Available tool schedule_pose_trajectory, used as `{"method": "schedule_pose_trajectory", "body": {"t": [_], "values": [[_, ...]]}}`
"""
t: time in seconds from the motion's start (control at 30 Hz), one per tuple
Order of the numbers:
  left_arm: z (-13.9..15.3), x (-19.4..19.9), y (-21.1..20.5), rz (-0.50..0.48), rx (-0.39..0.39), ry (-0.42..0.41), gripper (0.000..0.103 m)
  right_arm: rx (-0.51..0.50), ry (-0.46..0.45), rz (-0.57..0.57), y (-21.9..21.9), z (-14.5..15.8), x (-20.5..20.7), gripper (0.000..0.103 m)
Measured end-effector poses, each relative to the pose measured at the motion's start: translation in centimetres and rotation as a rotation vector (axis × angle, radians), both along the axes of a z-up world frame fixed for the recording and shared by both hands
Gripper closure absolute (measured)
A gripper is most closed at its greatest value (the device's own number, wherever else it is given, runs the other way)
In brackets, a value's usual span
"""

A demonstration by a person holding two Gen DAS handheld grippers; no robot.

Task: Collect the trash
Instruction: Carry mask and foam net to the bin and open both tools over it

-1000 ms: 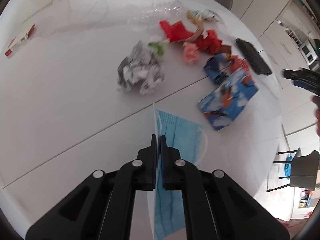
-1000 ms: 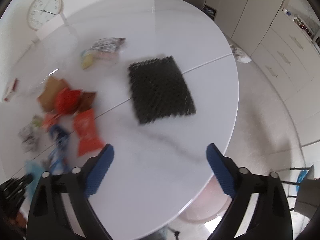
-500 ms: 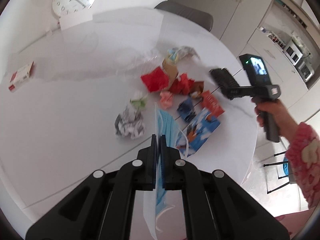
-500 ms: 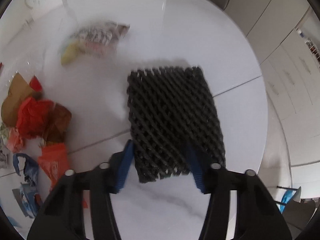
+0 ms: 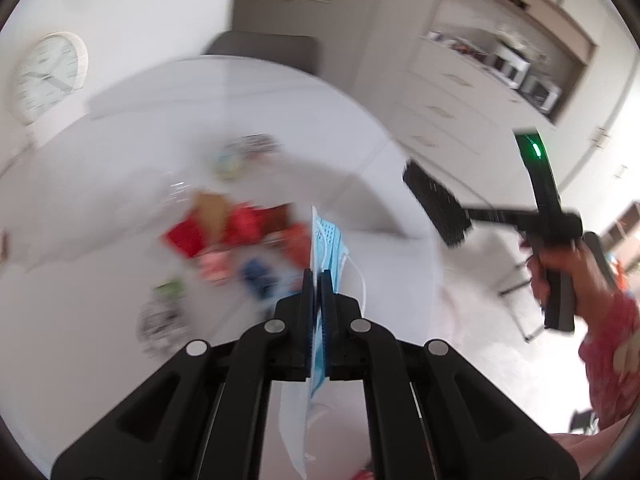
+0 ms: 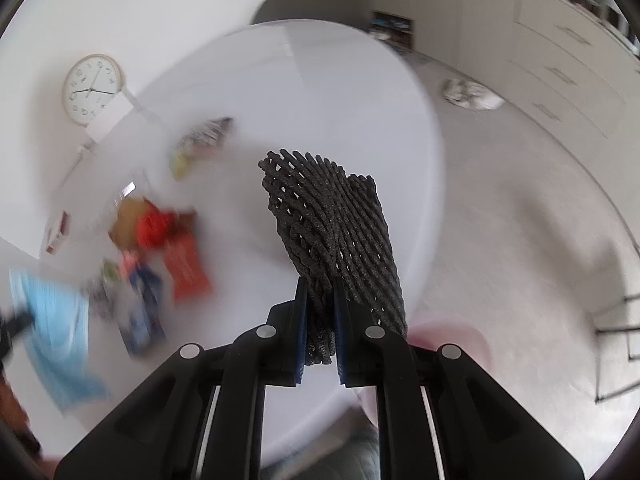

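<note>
My left gripper [image 5: 319, 276] is shut on a light blue face mask [image 5: 330, 240], which hangs above the white round table [image 5: 120, 184]. The same mask [image 6: 56, 332] shows blurred at the left of the right wrist view. My right gripper [image 6: 320, 290] is shut on the near edge of a black foam mesh sleeve [image 6: 332, 224], lifted off the table [image 6: 320, 100]. From the left wrist view that mesh sleeve [image 5: 438, 204] hangs at the table's right edge, with a hand [image 5: 556, 268] holding the right gripper. A pile of red, orange and blue wrappers [image 5: 240, 232] lies on the table.
A crumpled grey paper ball [image 5: 160, 320] and a green scrap [image 5: 172, 290] lie at the table's left front. A snack bag [image 6: 200, 140] lies farther back. A wall clock [image 6: 91, 89], a grey chair [image 5: 260, 50], white cabinets [image 5: 460, 92] and a pink bin [image 6: 448, 340] below the table edge surround the table.
My right gripper came down over the black mesh sleeve, closed on its near edge and lifted it. My left gripper rose and tilted up with the mask, away from the wrappers.
</note>
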State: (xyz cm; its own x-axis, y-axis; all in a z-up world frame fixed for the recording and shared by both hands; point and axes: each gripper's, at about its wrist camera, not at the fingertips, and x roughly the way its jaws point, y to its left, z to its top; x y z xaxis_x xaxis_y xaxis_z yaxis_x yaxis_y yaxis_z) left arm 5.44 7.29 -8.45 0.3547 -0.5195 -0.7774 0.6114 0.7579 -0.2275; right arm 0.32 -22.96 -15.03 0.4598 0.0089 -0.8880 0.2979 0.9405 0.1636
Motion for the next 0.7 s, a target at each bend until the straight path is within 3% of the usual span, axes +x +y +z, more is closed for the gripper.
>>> {"method": "schedule_pose_trajectory", "body": {"t": [0.07,0.17,0.27,0.33,0.37,0.43,0.53,0.7], "values": [[0.4,-0.6,-2.4,-0.052,-0.018,0.005,0.100,-0.009,0.045,-0.032,-1.1,-1.2,-2.9,0.090],[0.8,-2.0,-7.3,-0.131,-0.024,0.004,0.100,0.008,0.150,-0.072,-3.3,-6.2,-6.4,0.089],[0.3,-3.2,-11.3,-0.175,-0.028,0.031,0.100,0.053,0.262,-0.074,-5.6,-14.8,-7.5,0.088],[-0.4,-4.6,-14.7,-0.198,-0.020,0.057,0.100,0.079,0.311,-0.065,-6.6,-18.9,-7.8,0.082],[-0.8,-5.3,-16.4,-0.207,-0.010,0.067,0.100,0.093,0.332,-0.057,-7.0,-20.8,-7.8,0.075],[-1.7,-6.5,-18.9,-0.226,0.009,0.089,0.100,0.100,0.375,-0.045,-7.6,-23.8,-7.8,0.035],[-3.6,-8.0,-22.7,-0.245,0.040,0.119,0.100,0.120,0.367,-0.039,-8.6,-24.2,-8.8,0.025],[-7.9,-9.6,-28.4,-0.237,0.079,0.198,0.100,0.172,0.264,-0.121,-12.8,-19.7,-13.8,0.011]]}}
